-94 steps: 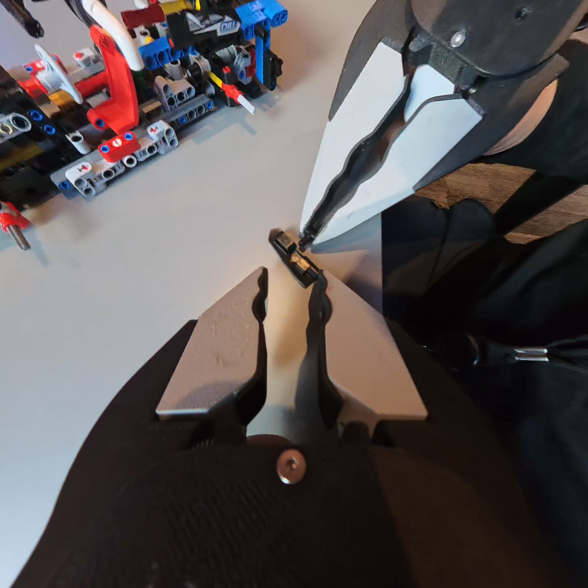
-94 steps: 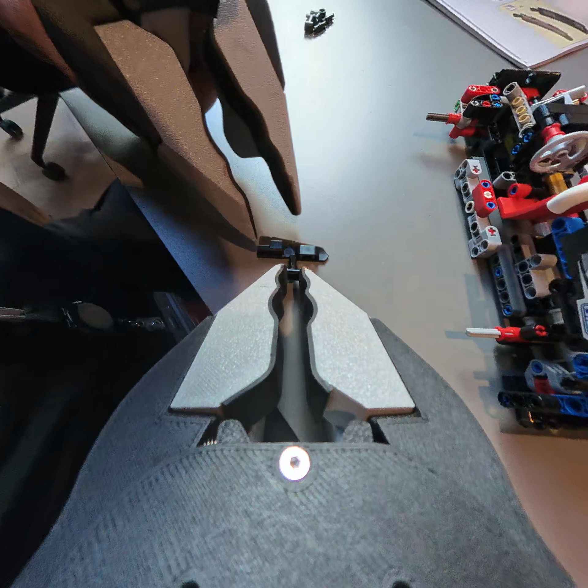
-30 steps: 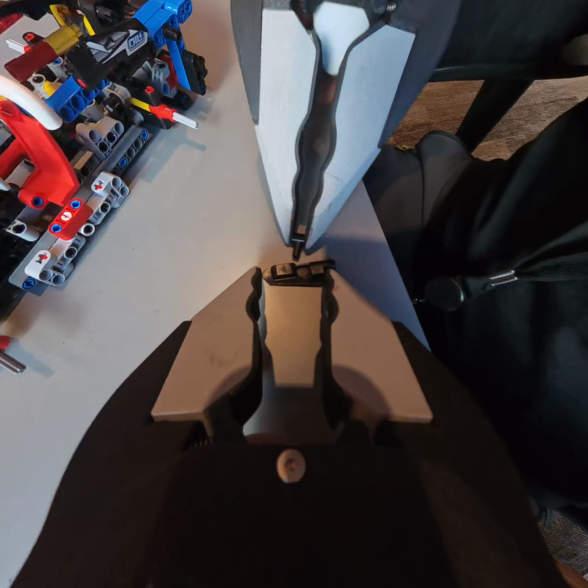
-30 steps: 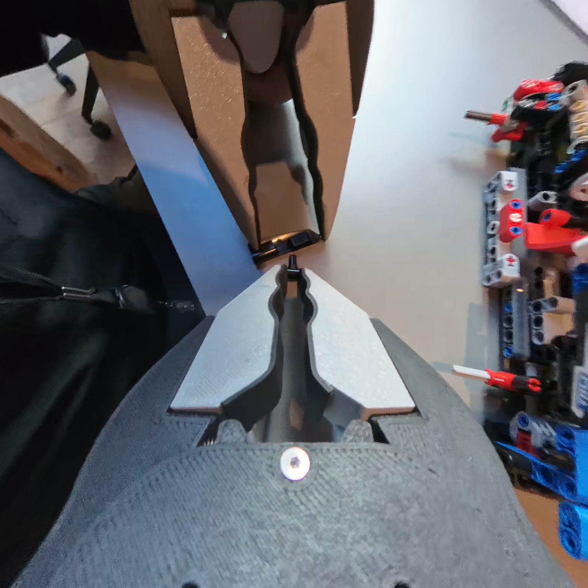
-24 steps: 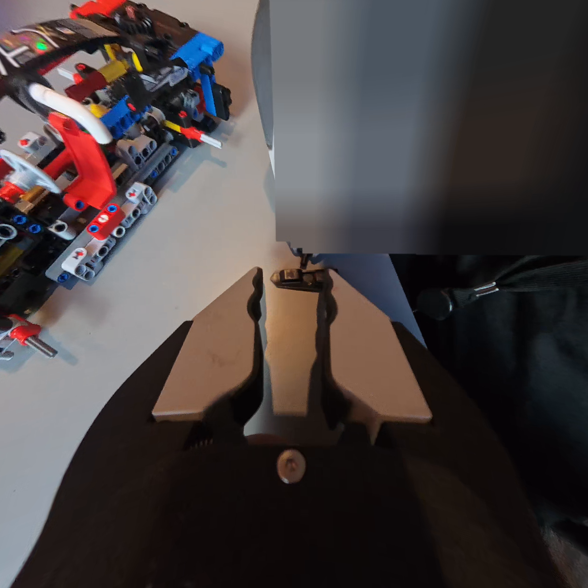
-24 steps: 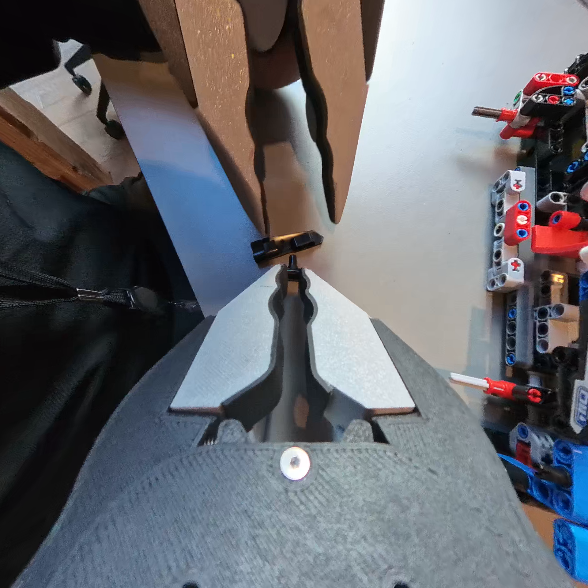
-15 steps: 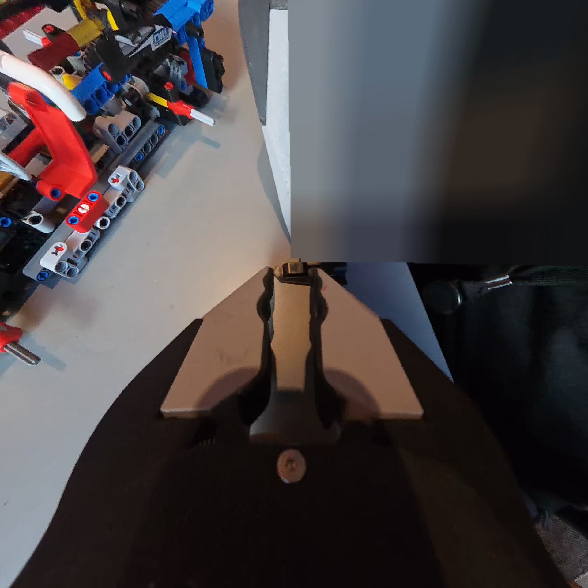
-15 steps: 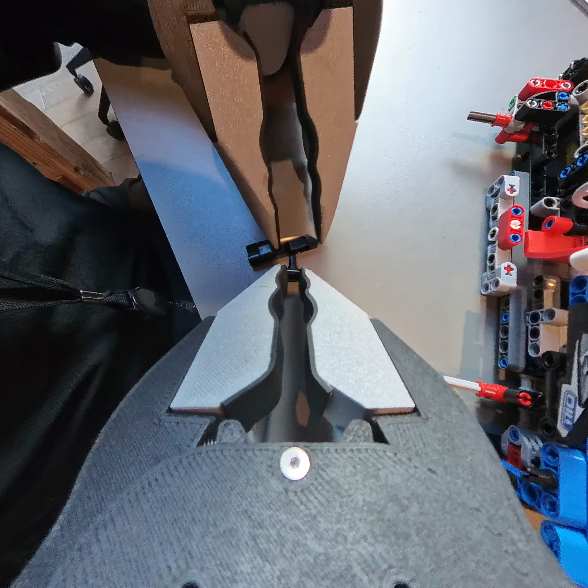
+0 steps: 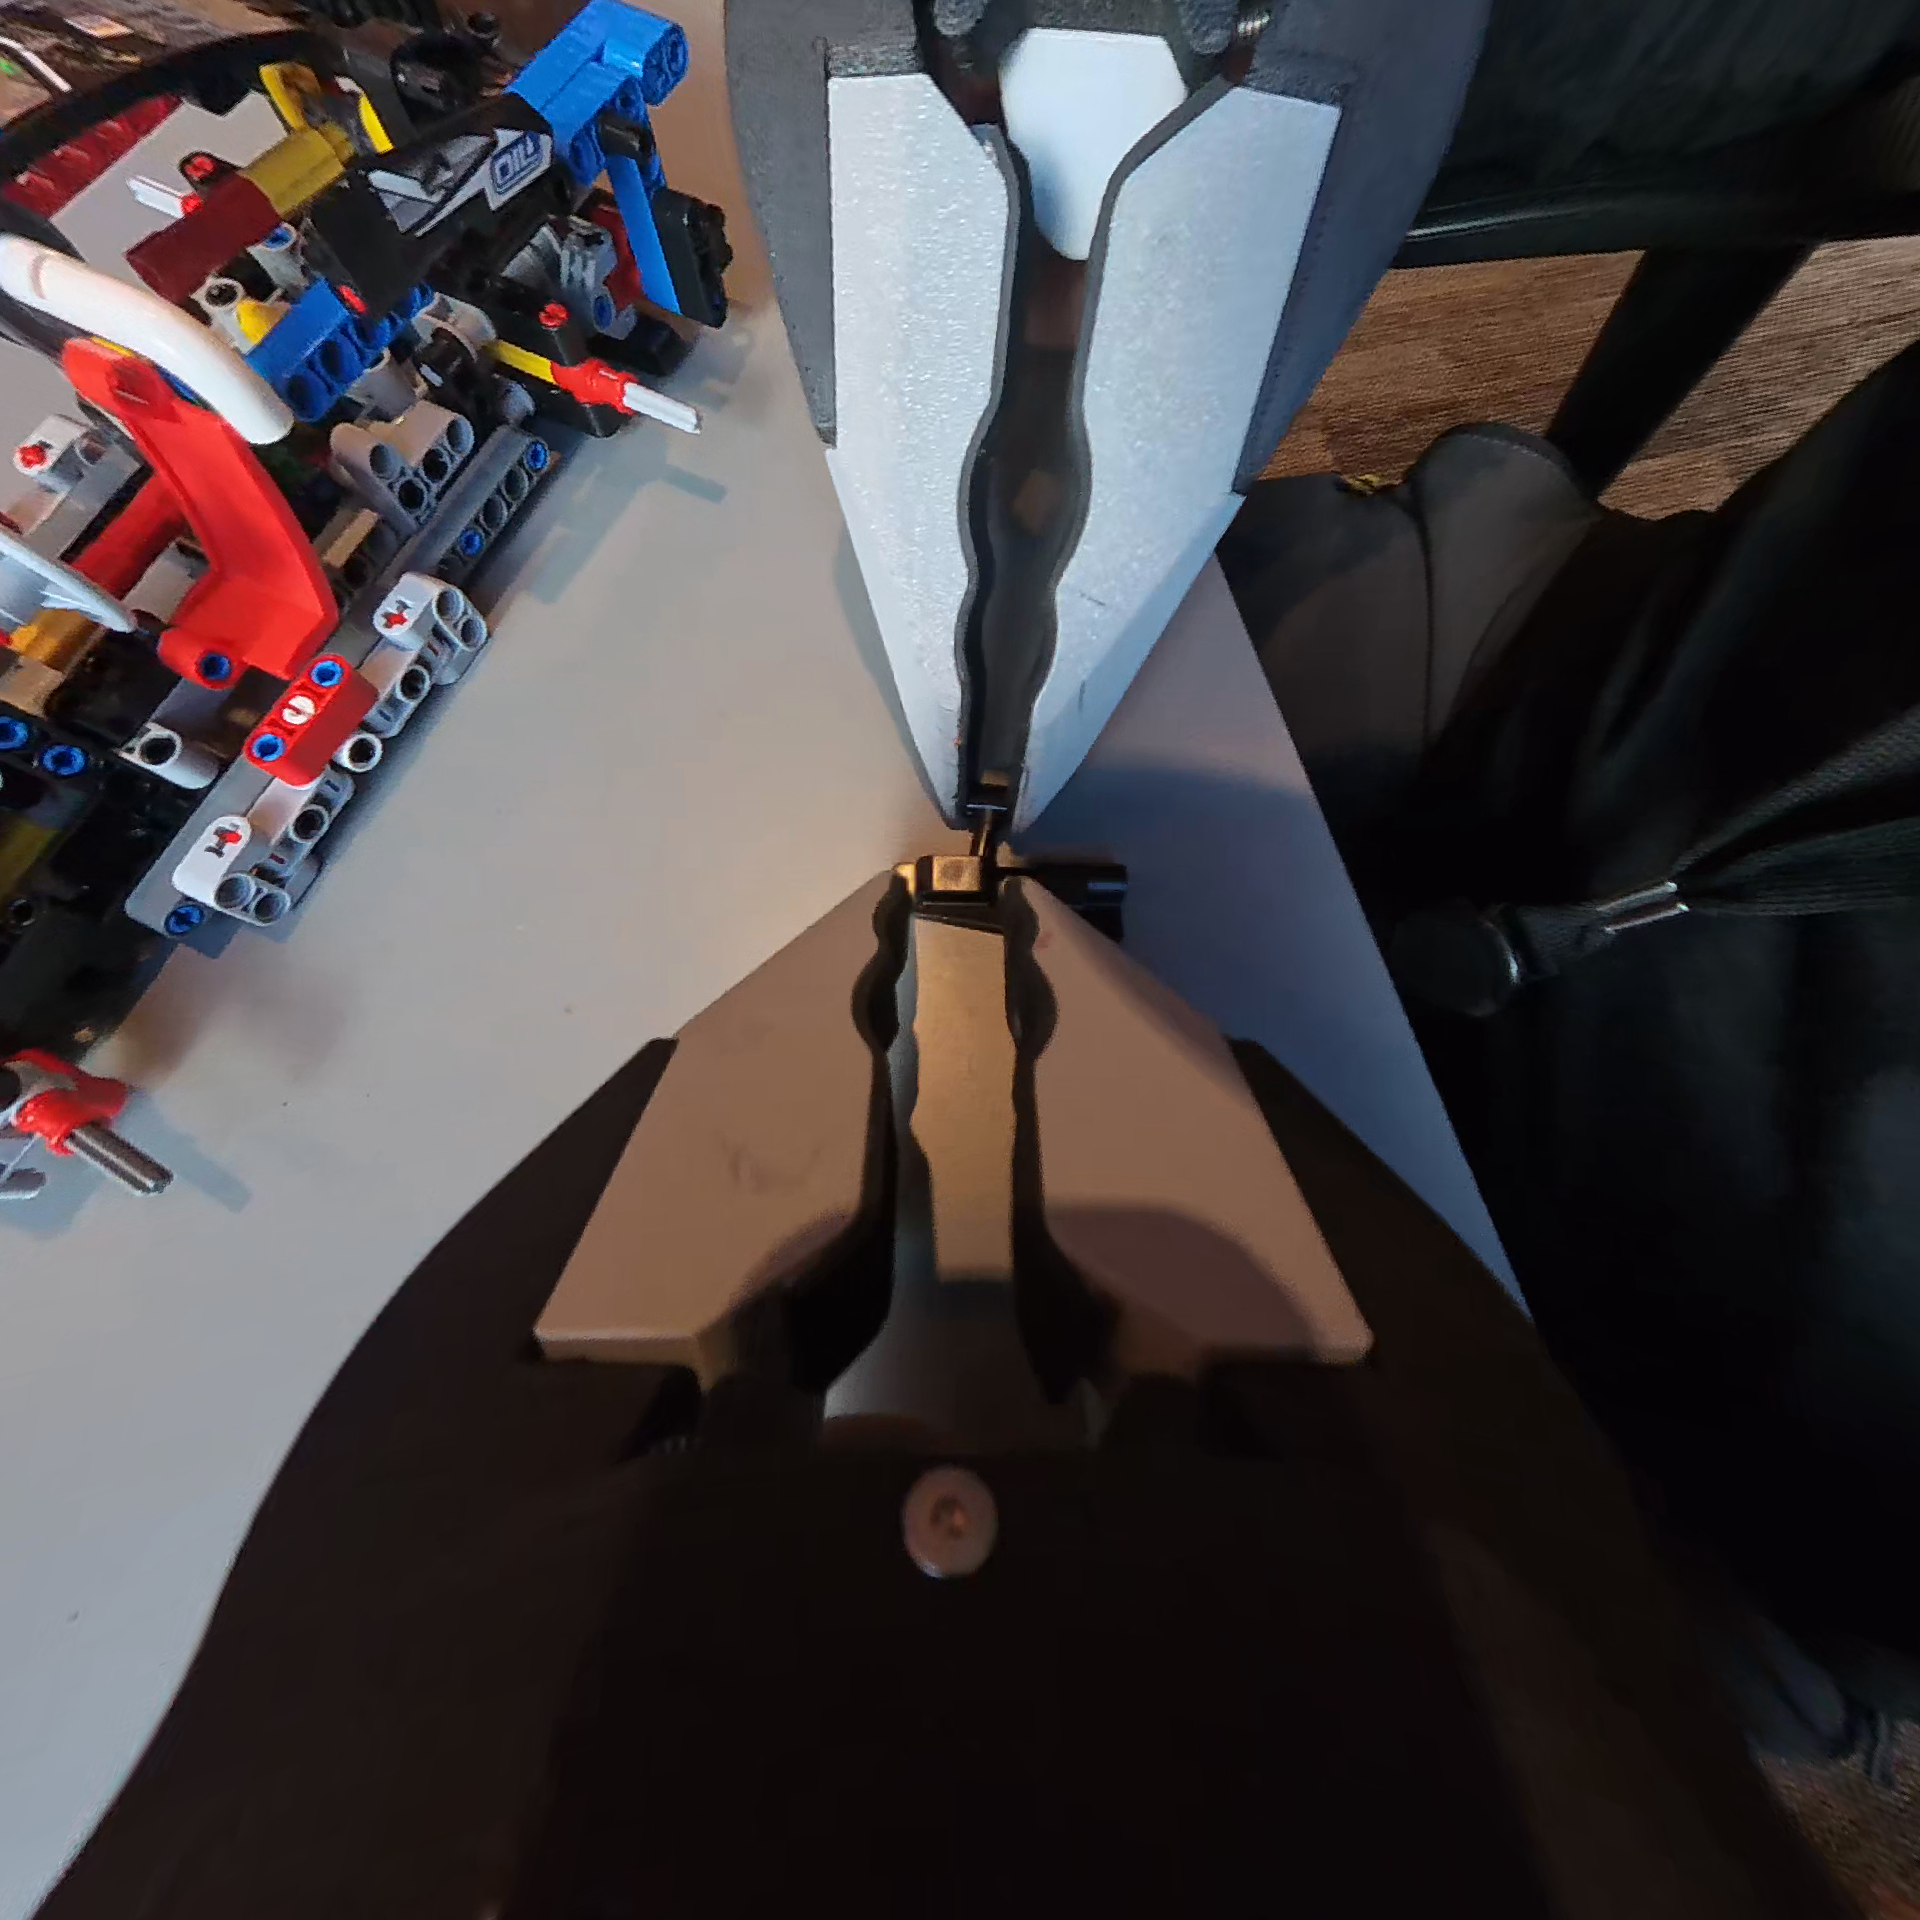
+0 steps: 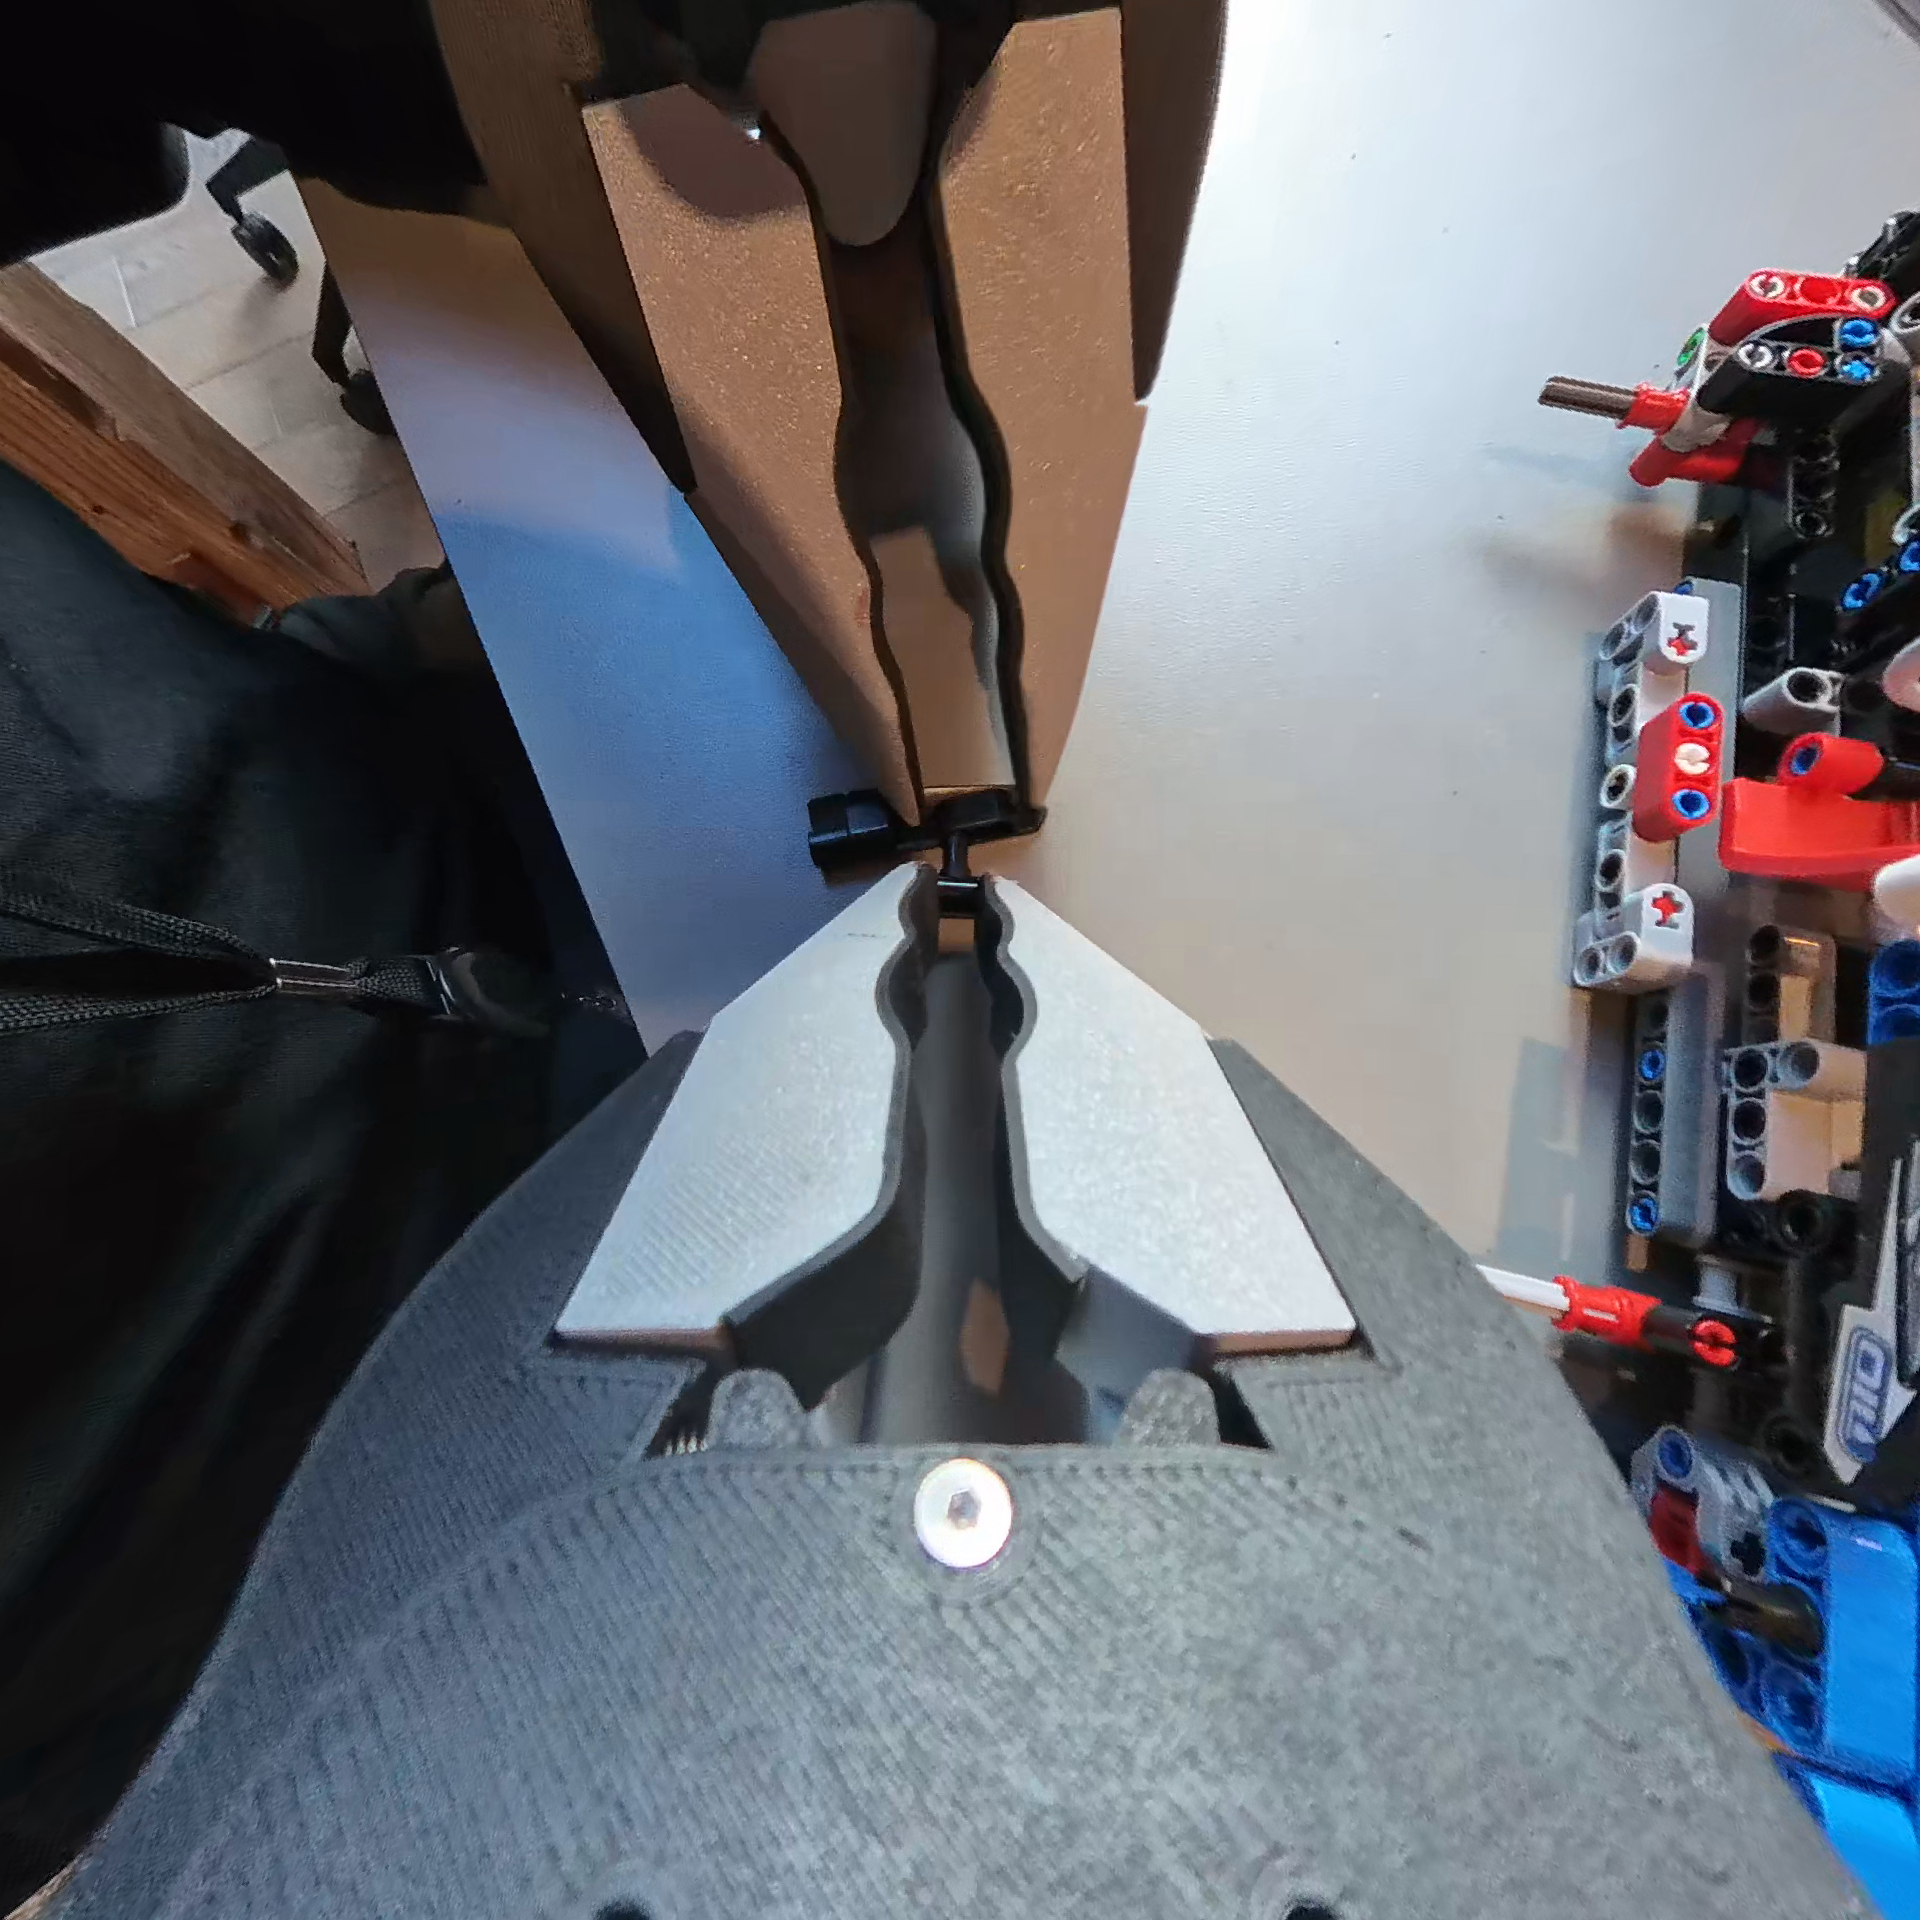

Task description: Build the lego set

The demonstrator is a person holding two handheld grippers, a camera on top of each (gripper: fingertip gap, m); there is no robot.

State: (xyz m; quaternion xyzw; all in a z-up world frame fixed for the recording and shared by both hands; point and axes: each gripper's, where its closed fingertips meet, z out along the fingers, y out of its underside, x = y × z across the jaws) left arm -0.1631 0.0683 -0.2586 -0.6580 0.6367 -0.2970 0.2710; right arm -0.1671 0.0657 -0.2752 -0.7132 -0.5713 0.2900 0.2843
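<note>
Your left gripper is clamped on a small black lego beam, which lies crosswise between its fingertips at the near edge of the white table. One end of the beam sticks out past the tips toward 3 o'clock in the left wrist view, over the table edge. Your right gripper comes in from 12 o'clock in that view, tip to tip with the left one. Its jaws are pinched on a short black pin. The pin's free end touches the beam near its middle; whether it is seated in a hole you cannot tell from either view.

The partly built lego model, a mix of red, blue, grey, black and yellow parts, sits on the table at 10 o'clock in the left wrist view, well apart from both grippers. In the right wrist view it runs along the 3 o'clock side. A red-tipped axle of the model juts out at 9 o'clock in the left wrist view. Dark clothing with a strap fills the 3 o'clock side beyond the table edge.
</note>
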